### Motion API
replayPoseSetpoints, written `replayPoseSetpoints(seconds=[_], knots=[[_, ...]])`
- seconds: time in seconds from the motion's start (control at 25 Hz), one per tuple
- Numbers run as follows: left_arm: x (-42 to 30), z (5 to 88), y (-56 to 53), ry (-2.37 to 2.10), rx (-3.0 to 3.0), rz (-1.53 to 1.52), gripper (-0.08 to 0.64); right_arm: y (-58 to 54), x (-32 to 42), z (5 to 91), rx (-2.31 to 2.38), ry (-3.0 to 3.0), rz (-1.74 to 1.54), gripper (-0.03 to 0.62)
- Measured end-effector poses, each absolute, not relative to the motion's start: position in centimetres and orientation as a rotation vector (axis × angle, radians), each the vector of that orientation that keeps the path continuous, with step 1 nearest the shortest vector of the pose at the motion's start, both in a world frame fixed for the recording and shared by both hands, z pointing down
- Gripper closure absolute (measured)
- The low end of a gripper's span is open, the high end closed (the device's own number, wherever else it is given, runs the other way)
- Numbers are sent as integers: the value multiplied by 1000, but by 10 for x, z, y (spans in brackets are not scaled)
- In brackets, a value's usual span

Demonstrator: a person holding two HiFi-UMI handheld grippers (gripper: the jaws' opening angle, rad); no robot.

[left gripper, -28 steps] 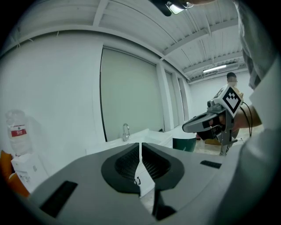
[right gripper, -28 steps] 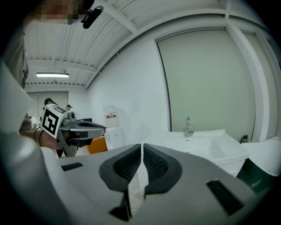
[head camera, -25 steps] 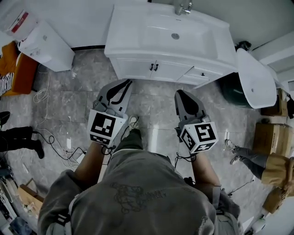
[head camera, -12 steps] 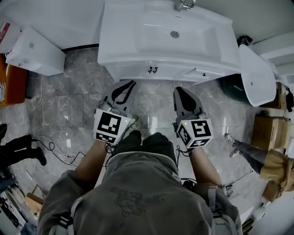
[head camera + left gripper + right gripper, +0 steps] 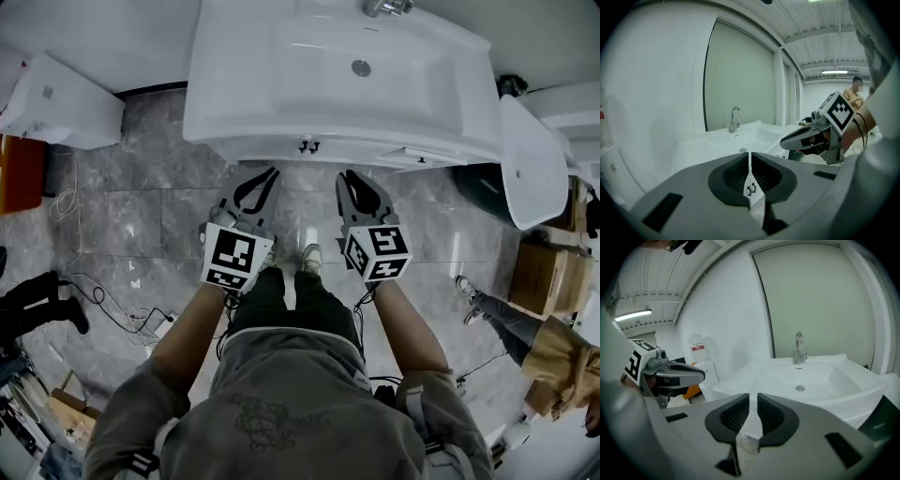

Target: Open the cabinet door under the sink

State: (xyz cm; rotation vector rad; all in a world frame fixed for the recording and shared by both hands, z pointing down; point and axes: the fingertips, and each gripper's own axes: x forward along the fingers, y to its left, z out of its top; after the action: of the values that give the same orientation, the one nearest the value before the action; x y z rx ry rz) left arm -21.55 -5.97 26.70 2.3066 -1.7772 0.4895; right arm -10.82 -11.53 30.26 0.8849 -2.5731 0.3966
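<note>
Both forearms (image 5: 192,319) reach forward side by side. The left hand-held gripper (image 5: 256,180) has jaws together; the right hand-held gripper (image 5: 361,180) has them slightly apart.

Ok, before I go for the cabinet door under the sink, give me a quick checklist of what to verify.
1. Can I see the door handles: ok, two dark handles show just below the front edge of the sink.
2. Is the cabinet door shut and ready to pull: ok, nothing looks ajar.
3. Is the left gripper empty: ok, its jaws are together on nothing.
4. Is the right gripper empty: ok, its jaws are slightly apart with nothing between.
5. Is a gripper at a handle: not ok, both hang short of the cabinet, over the floor.
</note>
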Motion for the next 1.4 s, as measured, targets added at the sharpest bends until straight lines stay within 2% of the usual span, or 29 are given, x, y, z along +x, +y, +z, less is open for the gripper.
replayPoseSetpoints(seconds=[0.44,0.48,0.52,0.56,1.04,1.4], knots=[[-213,360,-102,-1756,2230,591,529,-169,-121,433,873,-2506,521,548],[-213,368,-104,-1750,2224,594,529,-174,-121,446,878,-2503,545,537],[-211,377,-106,-1743,2218,597,529,-178,-121,460,881,-2495,570,486],[-211,385,-107,-1736,2213,602,529,-181,-121,474,881,-2481,584,471],[-206,467,-122,-1679,2178,659,529,-209,-135,598,830,-2356,563,471],[-216,506,-128,-1680,2151,675,529,-228,-146,656,875,-2318,660,466]])
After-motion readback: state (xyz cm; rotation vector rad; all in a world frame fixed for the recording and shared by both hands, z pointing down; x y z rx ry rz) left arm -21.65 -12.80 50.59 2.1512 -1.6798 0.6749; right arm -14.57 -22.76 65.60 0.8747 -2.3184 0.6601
